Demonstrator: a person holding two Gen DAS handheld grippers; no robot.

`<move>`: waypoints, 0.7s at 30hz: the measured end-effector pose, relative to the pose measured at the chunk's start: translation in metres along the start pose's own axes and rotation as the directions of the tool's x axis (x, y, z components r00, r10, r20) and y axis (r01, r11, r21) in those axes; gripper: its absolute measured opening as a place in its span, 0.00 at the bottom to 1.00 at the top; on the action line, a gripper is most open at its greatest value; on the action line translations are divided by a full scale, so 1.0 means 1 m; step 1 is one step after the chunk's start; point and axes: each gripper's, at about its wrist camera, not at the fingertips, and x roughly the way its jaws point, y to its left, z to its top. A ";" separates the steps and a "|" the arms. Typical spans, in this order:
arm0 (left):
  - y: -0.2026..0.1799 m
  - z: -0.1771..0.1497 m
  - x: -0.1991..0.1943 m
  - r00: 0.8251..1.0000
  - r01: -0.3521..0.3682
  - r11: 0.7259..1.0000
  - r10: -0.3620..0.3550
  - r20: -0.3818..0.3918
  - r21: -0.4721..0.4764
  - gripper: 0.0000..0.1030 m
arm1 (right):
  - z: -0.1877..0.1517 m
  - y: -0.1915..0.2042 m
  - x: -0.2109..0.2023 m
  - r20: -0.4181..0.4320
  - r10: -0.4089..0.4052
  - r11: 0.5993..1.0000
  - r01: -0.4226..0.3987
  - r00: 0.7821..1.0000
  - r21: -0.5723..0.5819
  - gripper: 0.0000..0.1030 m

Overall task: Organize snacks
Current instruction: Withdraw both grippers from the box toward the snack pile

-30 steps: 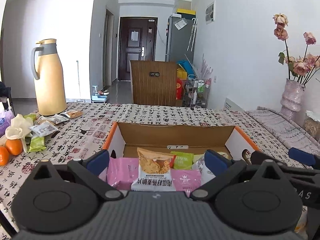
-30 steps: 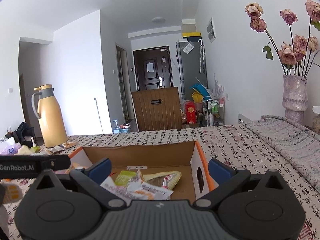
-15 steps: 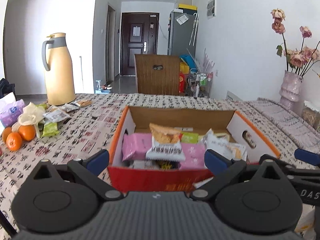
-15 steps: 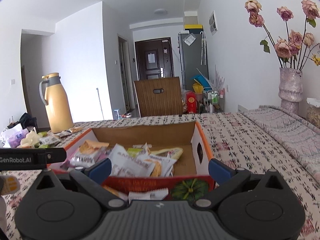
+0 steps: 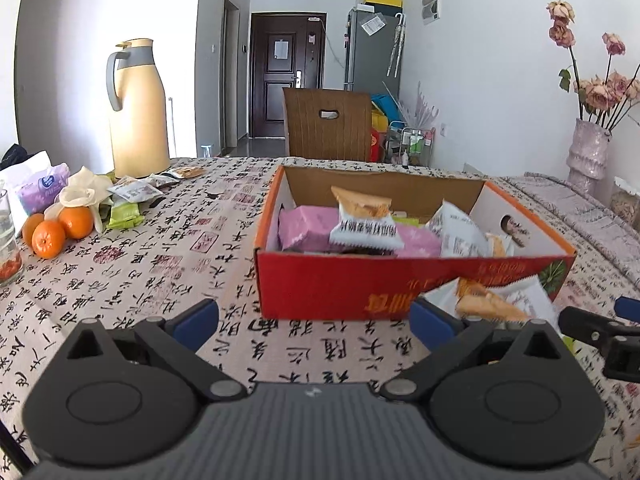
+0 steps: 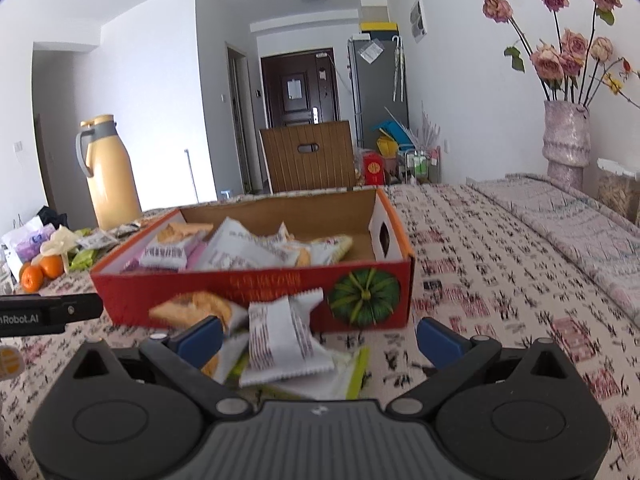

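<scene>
A red cardboard box (image 5: 360, 284) (image 6: 256, 292) stands on the patterned tablecloth, filled with several snack packets: pink ones (image 5: 306, 226), a white-and-orange one (image 5: 364, 220) and white ones (image 6: 236, 250). More packets lie loose on the cloth in front of the box (image 6: 284, 340) (image 5: 496, 300). My left gripper (image 5: 314, 322) is open over bare cloth, short of the box's front wall. My right gripper (image 6: 318, 336) is open above the loose packets, with its left fingertip (image 6: 200, 334) over them. Nothing is held.
A yellow thermos jug (image 5: 138, 108) stands at the back left with more snack packets (image 5: 132, 192), oranges (image 5: 56, 228) and a tissue pack (image 5: 40, 192). A vase of dried roses (image 6: 566, 136) sits at the right. A wooden chair (image 5: 328, 124) stands beyond the table.
Both grippers have drawn back and up from over the box. The box's red front wall and the loose packets before it have come into view.
</scene>
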 end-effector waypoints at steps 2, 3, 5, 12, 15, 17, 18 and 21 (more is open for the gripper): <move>0.000 -0.005 0.005 1.000 0.001 1.000 -0.001 -0.001 0.004 1.00 | -0.003 0.000 0.000 -0.014 -0.002 1.000 0.002 1.000 -0.001 1.00; 0.000 -0.006 0.007 1.000 0.002 1.000 -0.002 -0.005 0.005 1.00 | -0.005 0.000 0.000 -0.018 -0.003 1.000 0.003 1.000 -0.002 1.00; 0.000 -0.008 0.011 1.000 0.004 1.000 -0.004 -0.010 0.005 1.00 | -0.006 0.001 0.001 -0.028 -0.009 1.000 0.009 1.000 -0.010 1.00; 0.004 -0.011 0.015 1.000 0.022 1.000 -0.022 -0.021 -0.017 1.00 | -0.004 0.009 0.007 -0.040 -0.021 0.998 0.018 0.999 -0.059 1.00; 0.004 -0.011 0.017 0.999 0.027 0.999 -0.028 -0.027 -0.023 1.00 | -0.001 0.015 0.013 -0.035 -0.036 0.995 0.033 0.999 -0.092 1.00; 0.004 -0.012 0.017 0.999 0.029 0.999 -0.030 -0.030 -0.025 1.00 | 0.002 0.019 0.020 -0.042 -0.042 0.993 0.037 0.998 -0.115 0.99; 0.004 -0.012 0.018 0.999 0.031 0.999 -0.032 -0.033 -0.026 1.00 | 0.003 0.021 0.025 -0.052 -0.042 0.991 0.035 0.998 -0.128 0.97; 0.005 -0.012 0.019 0.999 0.032 0.999 -0.033 -0.041 -0.028 1.00 | 0.006 0.026 0.037 -0.075 -0.037 0.988 0.025 0.996 -0.154 0.83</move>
